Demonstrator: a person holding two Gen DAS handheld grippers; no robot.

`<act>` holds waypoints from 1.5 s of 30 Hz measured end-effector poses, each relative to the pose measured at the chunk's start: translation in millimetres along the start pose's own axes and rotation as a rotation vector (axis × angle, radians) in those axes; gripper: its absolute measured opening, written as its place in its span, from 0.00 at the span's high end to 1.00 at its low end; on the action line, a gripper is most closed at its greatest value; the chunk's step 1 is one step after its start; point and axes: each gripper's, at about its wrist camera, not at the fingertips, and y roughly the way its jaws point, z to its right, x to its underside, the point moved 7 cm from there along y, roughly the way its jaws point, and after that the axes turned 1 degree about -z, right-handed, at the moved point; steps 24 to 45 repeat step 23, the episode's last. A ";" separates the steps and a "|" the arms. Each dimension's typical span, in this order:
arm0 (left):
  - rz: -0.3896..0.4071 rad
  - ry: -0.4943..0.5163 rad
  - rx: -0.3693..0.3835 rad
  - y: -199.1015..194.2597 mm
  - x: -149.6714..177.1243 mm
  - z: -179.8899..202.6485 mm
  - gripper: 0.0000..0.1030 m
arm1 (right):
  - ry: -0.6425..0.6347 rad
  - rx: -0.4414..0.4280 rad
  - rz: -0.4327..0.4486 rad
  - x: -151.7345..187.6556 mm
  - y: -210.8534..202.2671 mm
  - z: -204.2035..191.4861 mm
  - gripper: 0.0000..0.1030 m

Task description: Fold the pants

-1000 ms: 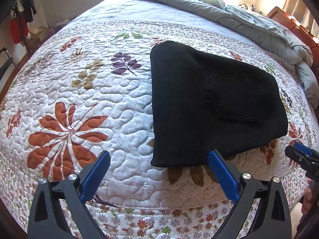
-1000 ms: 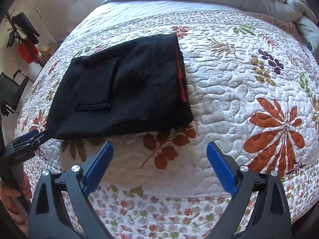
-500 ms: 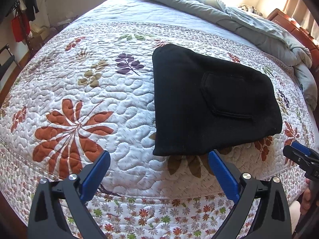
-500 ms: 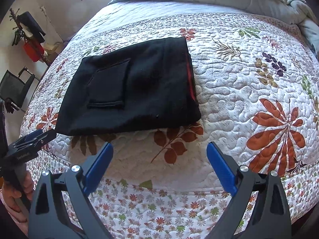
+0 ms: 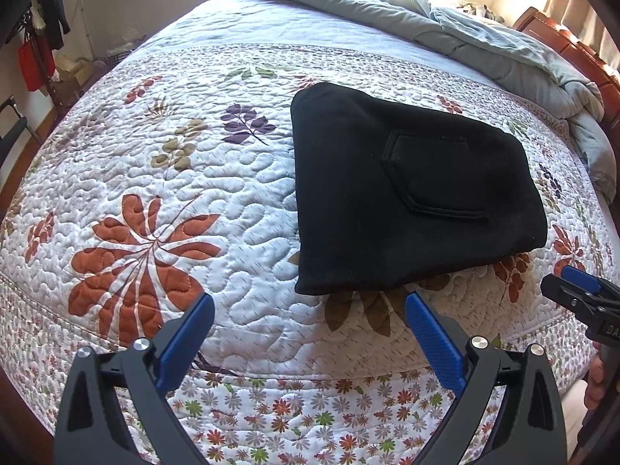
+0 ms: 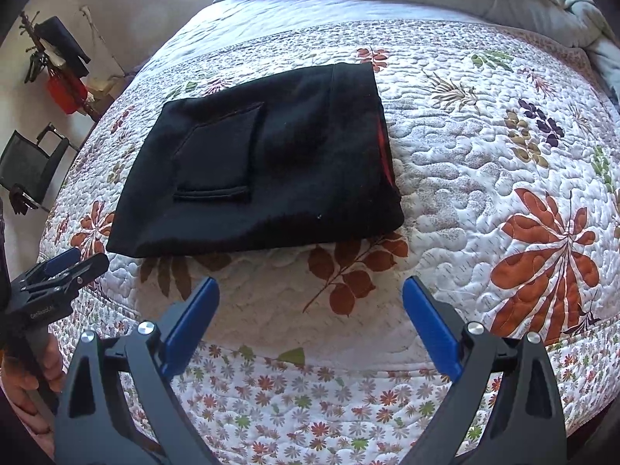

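Observation:
The black pants (image 5: 407, 190) lie folded into a compact bundle on the quilted floral bedspread (image 5: 186, 193), back pocket facing up. In the right wrist view the pants (image 6: 271, 166) show a thin red edge on their right side. My left gripper (image 5: 310, 310) is open and empty, hovering just short of the bundle's near edge. My right gripper (image 6: 310, 294) is open and empty, also a little back from the bundle. The right gripper also shows at the right edge of the left wrist view (image 5: 581, 290), and the left gripper shows at the left edge of the right wrist view (image 6: 58, 271).
A rumpled grey duvet (image 5: 465, 31) lies across the far end of the bed. A wooden headboard (image 5: 581, 58) stands at the far right. A chair (image 6: 31, 162) and hanging clothes (image 6: 62, 62) stand beside the bed on the left.
Both grippers have drawn back from the folded pants toward the bed's near edge; the bundle sits farther away in both views. The pants have not moved.

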 end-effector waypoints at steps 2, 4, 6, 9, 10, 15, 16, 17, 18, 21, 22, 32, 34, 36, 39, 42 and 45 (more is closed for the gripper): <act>0.005 0.004 0.003 0.0 -0.6 0.4 0.04 | 0.006 0.002 -0.010 1.0 3.2 1.3 0.08; 0.010 0.001 0.011 -0.8 -1.0 0.9 0.04 | 0.013 0.007 -0.015 1.9 5.0 2.6 0.08; 0.014 0.002 0.007 -0.9 -1.6 0.6 0.04 | 0.018 0.010 -0.019 2.1 6.5 4.3 0.08; 0.012 0.000 0.007 -0.4 -1.4 0.5 0.04 | 0.022 0.010 -0.024 3.0 7.6 5.9 0.08; 0.009 -0.002 0.006 -0.2 -1.4 0.4 0.04 | 0.023 0.011 -0.026 3.3 8.1 6.6 0.08; 0.000 -0.007 -0.002 -0.2 -0.4 0.8 0.04 | 0.036 0.015 -0.035 5.0 9.6 10.7 0.08; 0.000 -0.008 -0.003 -0.5 -0.4 0.7 0.04 | 0.040 0.016 -0.037 5.9 10.2 12.0 0.08; 0.000 -0.008 -0.004 -0.9 -0.5 0.8 0.04 | 0.042 0.016 -0.039 6.4 10.4 12.8 0.08; 0.000 -0.008 -0.005 -1.5 -0.5 0.9 0.04 | 0.044 0.016 -0.040 7.0 10.5 13.4 0.08; -0.001 -0.006 -0.008 -2.2 -0.4 1.3 0.04 | 0.047 0.019 -0.043 8.5 10.5 14.9 0.08; -0.002 -0.005 -0.011 -2.6 -0.3 1.5 0.04 | 0.048 0.019 -0.043 8.8 10.4 15.4 0.08; -0.002 -0.003 -0.013 -2.9 -0.6 1.5 0.04 | 0.050 0.019 -0.043 8.9 10.3 15.7 0.08; -0.002 -0.003 -0.013 -2.9 -0.6 1.5 0.04 | 0.050 0.019 -0.043 8.9 10.3 15.7 0.08; -0.002 -0.003 -0.013 -2.9 -0.6 1.5 0.04 | 0.050 0.019 -0.043 8.9 10.3 15.7 0.08; -0.002 -0.003 -0.013 -2.9 -0.6 1.5 0.04 | 0.050 0.019 -0.043 8.9 10.3 15.7 0.08; -0.002 -0.003 -0.013 -2.9 -0.6 1.5 0.04 | 0.050 0.019 -0.043 8.9 10.3 15.7 0.08; -0.002 -0.003 -0.013 -2.9 -0.6 1.5 0.04 | 0.050 0.019 -0.043 8.9 10.3 15.7 0.08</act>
